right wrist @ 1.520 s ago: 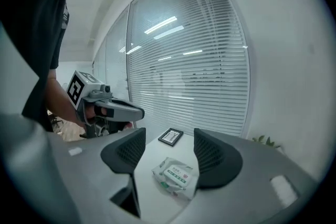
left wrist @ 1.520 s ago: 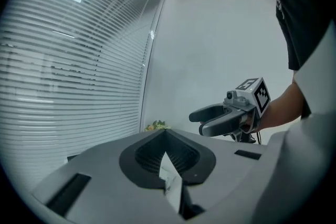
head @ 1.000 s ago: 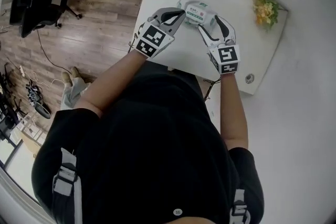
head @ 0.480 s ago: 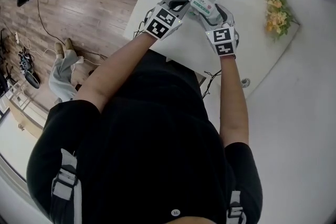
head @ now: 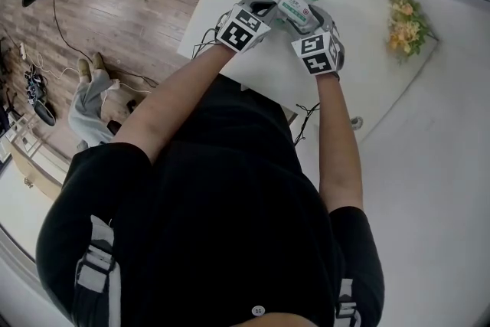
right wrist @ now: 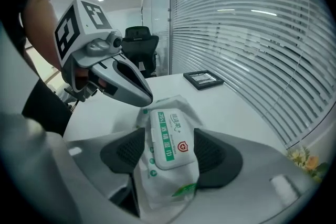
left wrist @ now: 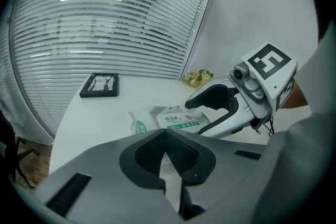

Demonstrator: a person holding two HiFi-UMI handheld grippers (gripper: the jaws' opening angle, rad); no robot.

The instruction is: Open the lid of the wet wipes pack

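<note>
The wet wipes pack [right wrist: 163,186] is sitting between the jaws of the right gripper [right wrist: 169,157], which are pressing in on its two long sides, just wide enough apart to take its width. The film is bulging and creasing below the pads, so the body is likely soft, light and easy to crush. A harder squeeze would probably buckle it rather than steady it.

The lid [right wrist: 169,139] is the stiff part: a white flip panel with a green label, lying flat and shut on top of the pack, facing up between the jaws. Its far edge, the one away from the right gripper, looks like the place to catch and lift. The smooth plastic may let a fingertip slip off.

The left gripper [left wrist: 167,139] is carrying its jaws pressed together with nothing between them. The pack is lying just beyond its tips. From the right gripper's side, that closed tip is hanging at the pack's far left corner, beside the lid. Whether it is touching there, I cannot tell.
</note>
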